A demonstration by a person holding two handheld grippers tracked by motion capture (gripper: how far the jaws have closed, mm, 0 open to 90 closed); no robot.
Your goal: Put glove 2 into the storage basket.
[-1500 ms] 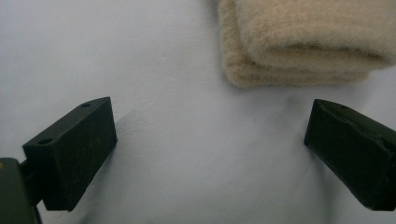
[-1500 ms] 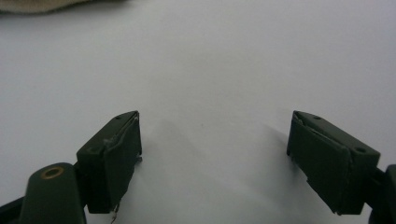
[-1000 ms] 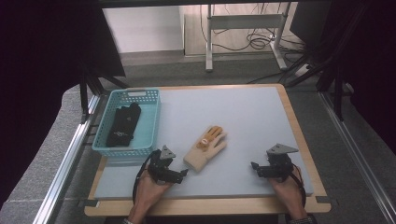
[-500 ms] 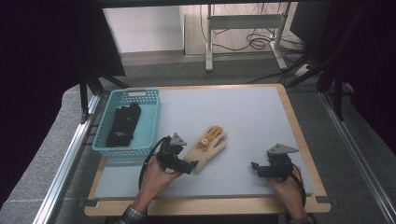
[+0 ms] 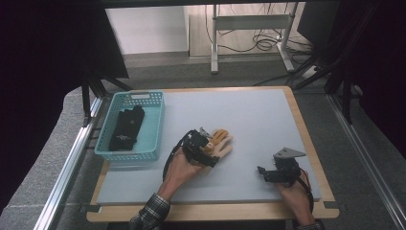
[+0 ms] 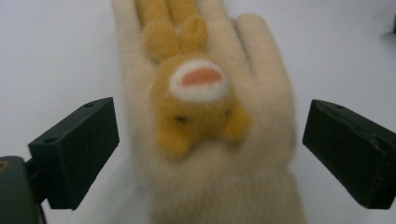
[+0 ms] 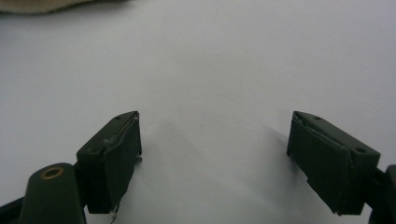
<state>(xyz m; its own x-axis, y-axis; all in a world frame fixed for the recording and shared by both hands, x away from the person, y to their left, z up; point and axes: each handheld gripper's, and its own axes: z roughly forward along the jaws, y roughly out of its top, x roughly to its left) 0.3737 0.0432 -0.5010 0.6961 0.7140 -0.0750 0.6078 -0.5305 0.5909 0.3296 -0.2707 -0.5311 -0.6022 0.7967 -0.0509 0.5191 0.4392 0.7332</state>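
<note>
Nearest, two hand-held grippers sit at the front of the desk (image 5: 268, 120), one in each of the person's hands. The right hand-held gripper (image 5: 263, 172) rests low over bare grey surface near the front right edge, its jaws spread wide with nothing between them, as the right gripper view shows. The left hand-held gripper (image 5: 208, 149) lies further in, near the middle of the desk, over the cuff end of the one cream glove (image 5: 221, 146). In the left gripper view its jaws stand wide apart on either side of the cream glove (image 6: 210, 140), not touching it; the cuff points toward the camera and the fingers point away. One yellow plush animal face (image 6: 198, 100) sits on the back of the glove. Further off, at the left edge, stands one blue basket (image 5: 158, 129), well apart from both grippers. Inside it lies one black glove (image 5: 127, 127).
</note>
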